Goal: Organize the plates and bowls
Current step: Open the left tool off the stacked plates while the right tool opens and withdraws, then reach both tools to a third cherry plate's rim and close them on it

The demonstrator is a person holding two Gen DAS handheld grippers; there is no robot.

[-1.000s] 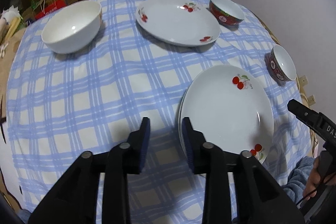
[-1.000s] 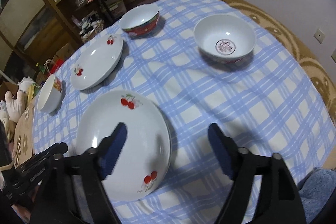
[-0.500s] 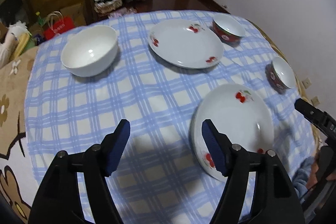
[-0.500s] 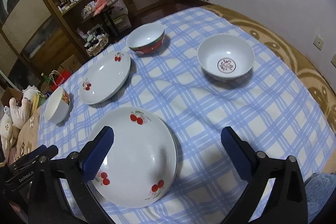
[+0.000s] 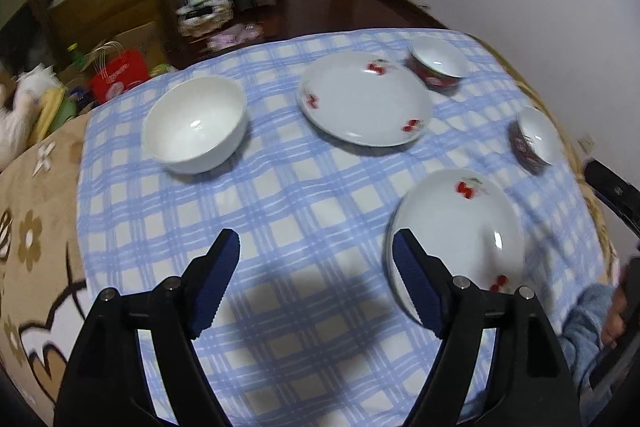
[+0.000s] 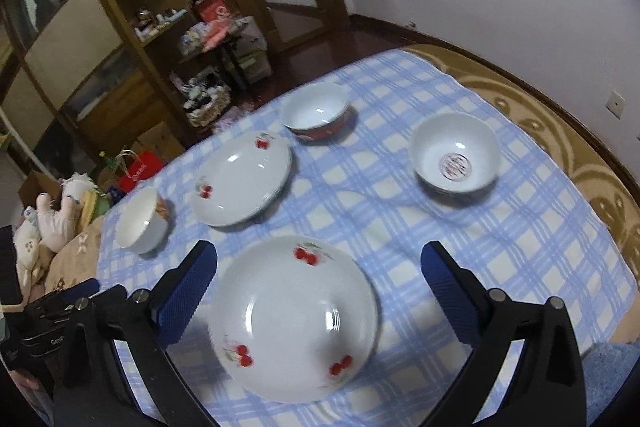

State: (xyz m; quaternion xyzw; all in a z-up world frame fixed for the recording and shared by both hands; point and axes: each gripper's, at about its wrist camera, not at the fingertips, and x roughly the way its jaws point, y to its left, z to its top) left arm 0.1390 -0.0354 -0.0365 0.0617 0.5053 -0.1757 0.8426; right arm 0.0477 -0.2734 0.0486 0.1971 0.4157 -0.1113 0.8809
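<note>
Both my grippers hang released over the checked cloth (image 6: 520, 227): the left gripper (image 5: 316, 283) is opening with nothing between its pads, the right gripper (image 6: 320, 295) gapes wide above the near plate stack (image 6: 294, 319). Beyond that stack lies a single plate (image 6: 242, 179); left of it the white bowl (image 6: 142, 221), behind it a red bowl (image 6: 318, 117), right a second red bowl (image 6: 456, 155)

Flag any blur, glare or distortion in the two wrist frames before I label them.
Left wrist: motion smear on the far shelf clutter and the red-rimmed bowl; fisheye bends the checked tablecloth; gripper shadow on the cloth. Right wrist: sharper, slight smear on the patterned bowl; specular highlight on the near cherry plate; dark vignette in the corners of both.
</note>
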